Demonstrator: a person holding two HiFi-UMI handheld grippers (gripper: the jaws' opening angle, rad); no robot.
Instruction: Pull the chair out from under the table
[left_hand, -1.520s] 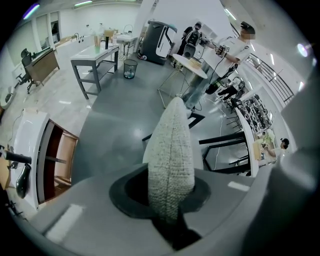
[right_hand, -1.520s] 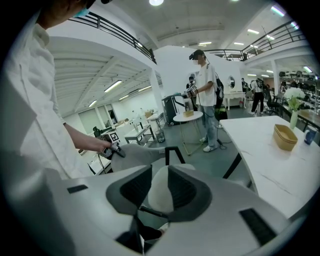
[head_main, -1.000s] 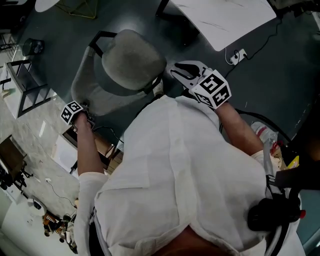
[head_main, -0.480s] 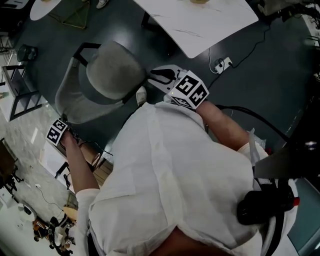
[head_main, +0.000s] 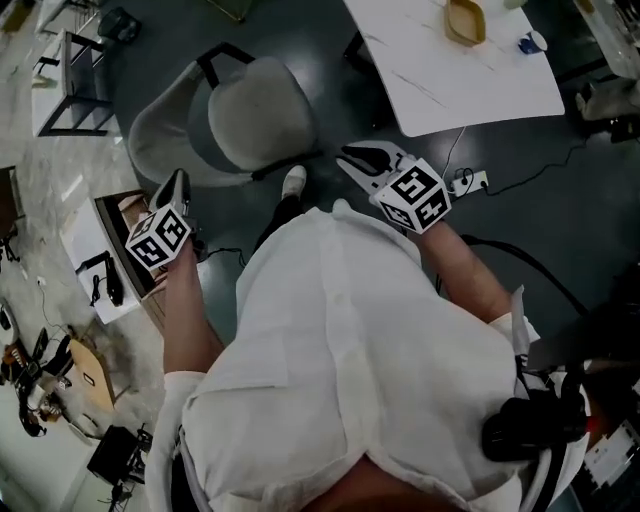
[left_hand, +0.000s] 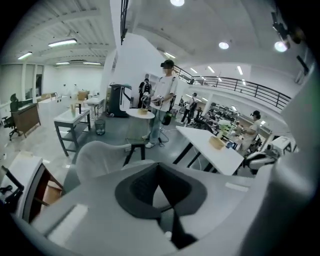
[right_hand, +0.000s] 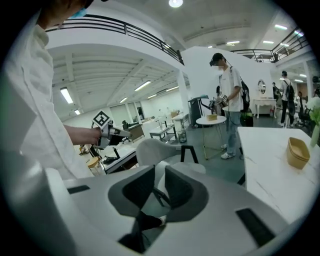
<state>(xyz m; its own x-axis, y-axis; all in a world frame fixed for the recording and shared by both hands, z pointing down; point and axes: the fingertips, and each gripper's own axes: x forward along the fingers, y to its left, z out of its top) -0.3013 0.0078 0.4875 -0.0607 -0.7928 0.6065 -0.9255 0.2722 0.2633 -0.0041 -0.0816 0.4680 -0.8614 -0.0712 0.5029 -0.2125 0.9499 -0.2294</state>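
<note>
The grey shell chair (head_main: 250, 125) stands on the dark floor, out to the left of the white table (head_main: 460, 70), with its backrest (head_main: 160, 150) toward my left side. My left gripper (head_main: 180, 182) hovers beside the backrest, apart from it, shut with nothing held. In the left gripper view its jaws (left_hand: 157, 166) touch at the tips, and the chair (left_hand: 100, 155) lies beyond. My right gripper (head_main: 362, 157) hangs between seat and table. Its jaws (right_hand: 159, 167) are closing, with only air between them and the chair (right_hand: 155, 147) behind the gap.
A wooden bowl (head_main: 465, 20) sits on the table. A power strip (head_main: 468, 183) and cables lie on the floor at the right. An open box (head_main: 110, 250) and a black frame (head_main: 75, 85) are at the left. A person (left_hand: 162, 100) stands by a round table (left_hand: 140, 114).
My left gripper has come off the chair's backrest edge, risen and shut. The right gripper's jaws have narrowed. The chair now stands farther from the table.
</note>
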